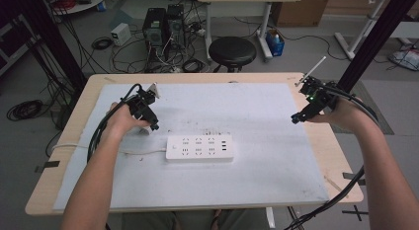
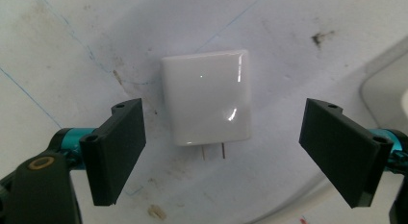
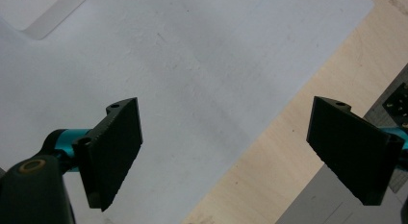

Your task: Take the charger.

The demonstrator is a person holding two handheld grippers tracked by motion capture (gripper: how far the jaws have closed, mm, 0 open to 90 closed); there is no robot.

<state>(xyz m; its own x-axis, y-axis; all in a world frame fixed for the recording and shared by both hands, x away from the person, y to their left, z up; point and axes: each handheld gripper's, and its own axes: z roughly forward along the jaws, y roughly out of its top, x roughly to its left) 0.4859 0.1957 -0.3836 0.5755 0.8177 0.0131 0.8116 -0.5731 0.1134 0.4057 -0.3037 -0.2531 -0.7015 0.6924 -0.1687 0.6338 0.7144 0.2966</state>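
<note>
A white charger plug (image 2: 207,96) lies flat on the white mat (image 2: 72,36), its two metal prongs (image 2: 213,151) pointing toward the camera. My left gripper (image 2: 224,116) hangs open just above it, one jaw on either side, neither touching it. In the high view the left gripper (image 1: 149,121) is at the mat's left, just left of a white power strip (image 1: 200,148). My right gripper (image 1: 297,117) is held open over the mat's right edge with nothing between its jaws (image 3: 226,116).
The power strip's white cable (image 1: 143,152) runs left across the mat. The wooden table (image 1: 341,156) shows around the mat (image 1: 257,116). A corner of the power strip (image 2: 387,89) lies close to the left gripper's right jaw. A black stool (image 1: 232,50) stands beyond the table.
</note>
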